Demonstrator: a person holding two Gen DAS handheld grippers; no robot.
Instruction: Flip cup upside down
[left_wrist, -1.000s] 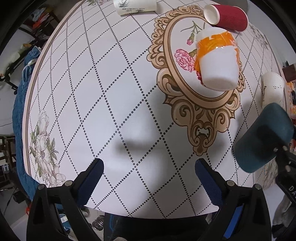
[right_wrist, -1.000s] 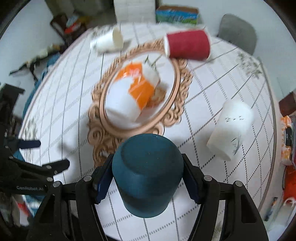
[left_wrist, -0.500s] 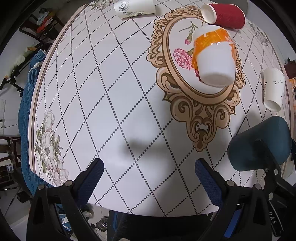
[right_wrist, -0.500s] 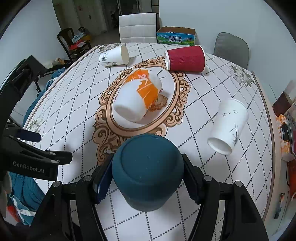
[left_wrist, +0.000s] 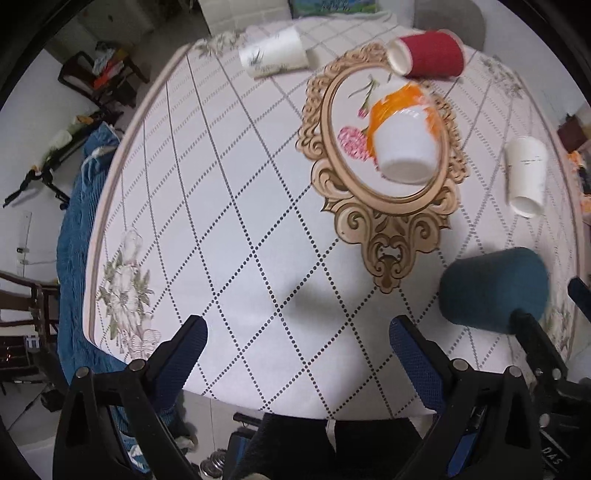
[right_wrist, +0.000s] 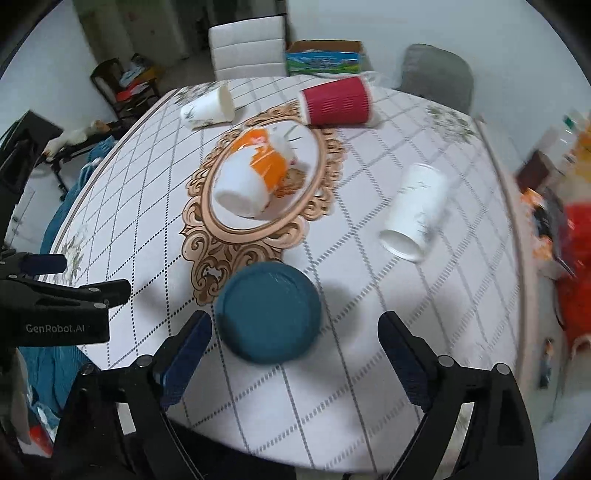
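Note:
A dark teal cup (right_wrist: 269, 312) stands upside down on the table near its front edge, base up. It also shows in the left wrist view (left_wrist: 493, 290). My right gripper (right_wrist: 293, 354) is open, its fingers wide apart on either side of the cup and drawn back from it, touching nothing. My left gripper (left_wrist: 297, 350) is open and empty above the table's front edge, left of the teal cup.
An orange-and-white cup (right_wrist: 255, 175) lies on its side in the oval print. A red cup (right_wrist: 338, 101) and two white paper cups (right_wrist: 208, 107) (right_wrist: 417, 212) lie on their sides around it. Chairs (right_wrist: 247, 48) stand behind the table (left_wrist: 221, 184).
My right gripper has opened and let go of the teal cup, which now stands base up on the table. Both grippers have pulled back and up a little.

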